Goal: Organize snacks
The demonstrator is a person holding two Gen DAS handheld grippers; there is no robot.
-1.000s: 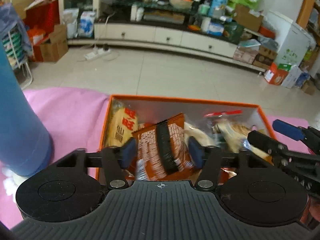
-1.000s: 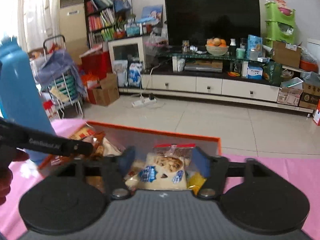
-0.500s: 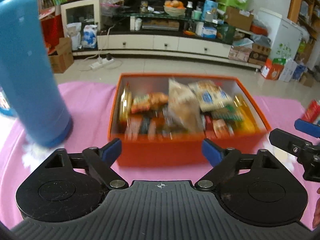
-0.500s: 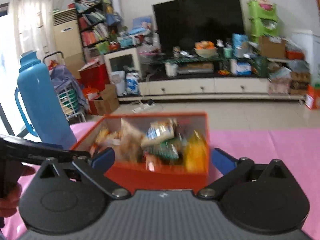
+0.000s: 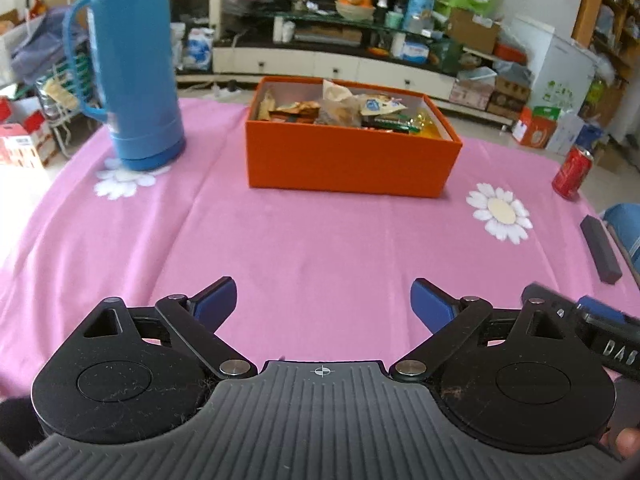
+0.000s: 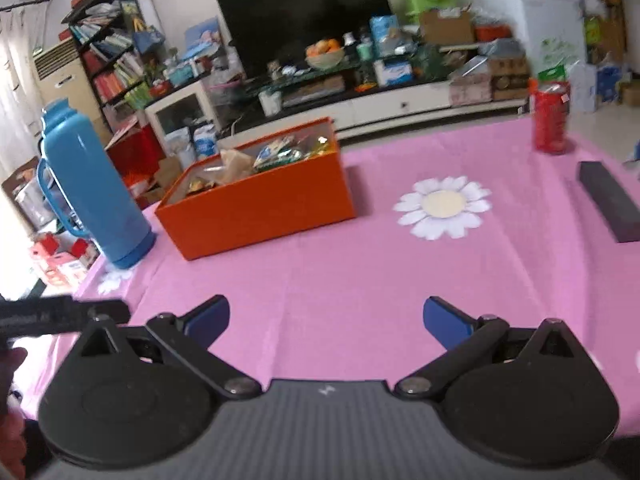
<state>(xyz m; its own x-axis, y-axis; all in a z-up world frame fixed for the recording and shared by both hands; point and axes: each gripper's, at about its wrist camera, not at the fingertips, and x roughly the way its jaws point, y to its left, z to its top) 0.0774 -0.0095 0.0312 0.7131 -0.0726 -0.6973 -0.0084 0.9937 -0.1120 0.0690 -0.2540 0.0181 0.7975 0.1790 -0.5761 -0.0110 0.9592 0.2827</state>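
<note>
Left gripper [image 5: 323,304] low at six o'clock, blue pads spread wide over bare pink tablecloth [image 5: 320,248], nothing between them; its jaws have just been opening. Right gripper [image 6: 326,322], same story: gaping, empty, jaws just sprung apart. Out at three o'clock, a dark bar [image 5: 600,249] lies flat on the cloth. Further off at twelve, the orange box [image 5: 348,164] sits packed with snacks [image 5: 340,110]. At ten o'clock beside it, a blue thermos [image 5: 134,64] stands upright. Far at two o'clock, a red can [image 5: 571,174] near the table edge.
</note>
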